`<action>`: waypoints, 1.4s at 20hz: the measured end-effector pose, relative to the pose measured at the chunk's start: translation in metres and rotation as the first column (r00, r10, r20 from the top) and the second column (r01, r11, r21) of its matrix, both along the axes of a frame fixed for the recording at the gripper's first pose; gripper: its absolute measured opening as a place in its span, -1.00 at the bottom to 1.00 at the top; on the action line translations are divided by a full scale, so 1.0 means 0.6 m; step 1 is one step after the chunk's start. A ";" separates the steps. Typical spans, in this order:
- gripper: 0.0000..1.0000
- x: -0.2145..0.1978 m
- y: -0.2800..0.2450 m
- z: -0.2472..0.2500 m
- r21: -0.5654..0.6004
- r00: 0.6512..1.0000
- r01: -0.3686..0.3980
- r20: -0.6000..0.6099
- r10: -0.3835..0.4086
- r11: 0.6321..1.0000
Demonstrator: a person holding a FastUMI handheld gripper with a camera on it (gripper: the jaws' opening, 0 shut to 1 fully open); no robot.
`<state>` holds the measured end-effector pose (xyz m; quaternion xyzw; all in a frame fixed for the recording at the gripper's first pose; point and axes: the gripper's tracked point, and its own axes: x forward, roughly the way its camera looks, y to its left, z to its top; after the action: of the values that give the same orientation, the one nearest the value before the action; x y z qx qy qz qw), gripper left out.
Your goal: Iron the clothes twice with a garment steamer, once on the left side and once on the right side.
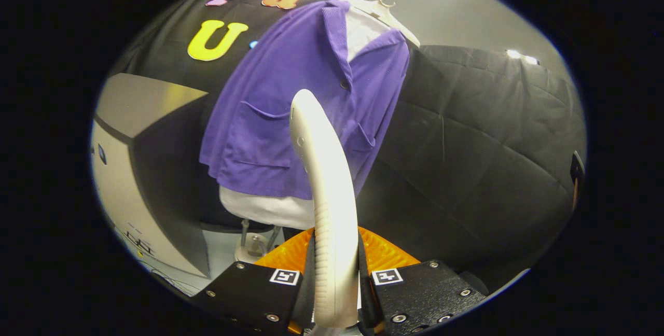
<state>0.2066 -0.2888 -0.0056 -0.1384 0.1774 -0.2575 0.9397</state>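
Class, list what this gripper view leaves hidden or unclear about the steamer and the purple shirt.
- Steamer: its steam face points away toward the shirt; whether they touch is unclear.
- Shirt's middle strip: covered by the steamer.
- Stand base: hidden by the gripper, whose fingers clamp the steamer handle.
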 end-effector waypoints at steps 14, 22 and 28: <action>-0.27 0.051 0.337 0.205 -0.050 0.966 -0.185 0.175 0.191 0.981; -0.28 0.100 0.560 0.290 -0.044 0.944 -0.269 0.189 0.272 0.962; -0.28 0.140 0.654 0.375 -0.068 0.921 -0.289 0.251 0.297 0.955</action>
<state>0.2903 0.1033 0.2196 -0.1425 0.0266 -0.1326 0.9805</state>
